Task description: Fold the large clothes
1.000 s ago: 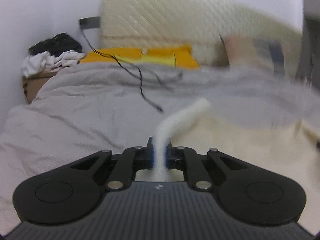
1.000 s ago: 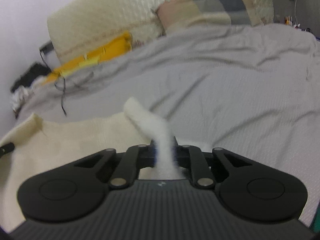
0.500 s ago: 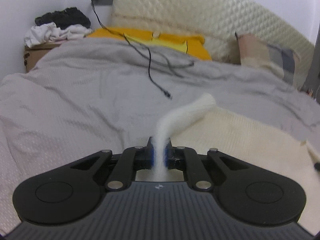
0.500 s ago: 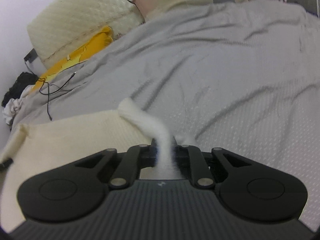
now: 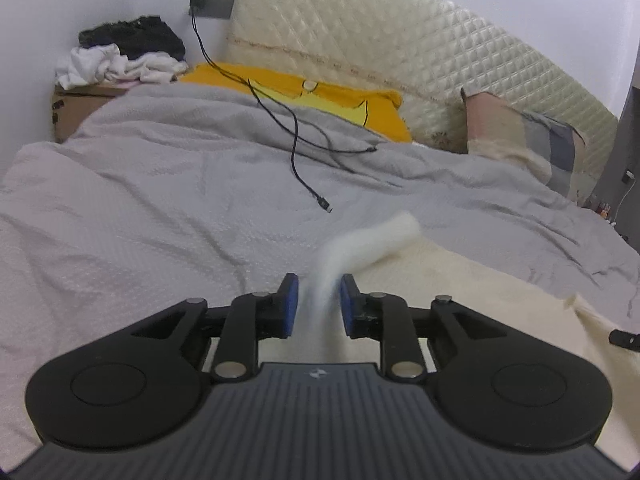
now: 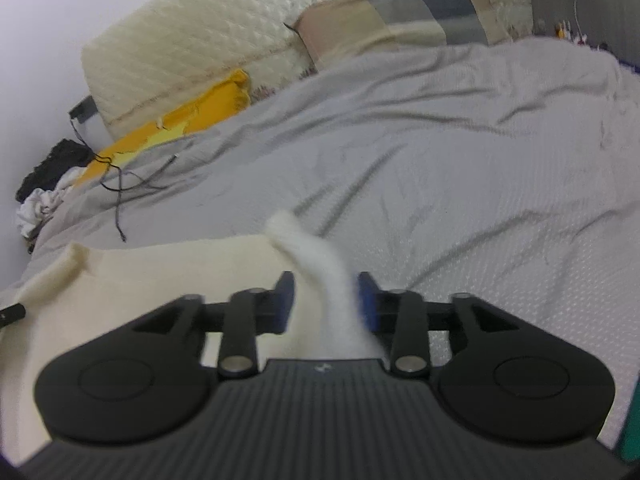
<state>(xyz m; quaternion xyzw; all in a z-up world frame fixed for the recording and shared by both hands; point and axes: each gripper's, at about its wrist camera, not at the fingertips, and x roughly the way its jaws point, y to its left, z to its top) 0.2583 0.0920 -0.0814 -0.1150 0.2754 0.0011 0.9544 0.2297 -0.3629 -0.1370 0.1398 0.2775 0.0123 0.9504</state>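
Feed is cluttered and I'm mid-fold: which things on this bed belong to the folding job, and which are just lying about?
Part of the job:
- cream garment, spread on the grey bedcover
- left gripper, opening, garment corner between its pads
- right gripper, opening, likewise

Lying about:
- black cable
- yellow cloth
- patchwork pillow
- clothes heap on a cardboard box

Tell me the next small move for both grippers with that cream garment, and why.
Probably draw both grippers straight back, clear of the fuzzy cream knit garment. The left gripper and the right gripper are opening, with a white fabric corner loose between each pair of blue pads, and the garment already lies spread on the grey bedspread.
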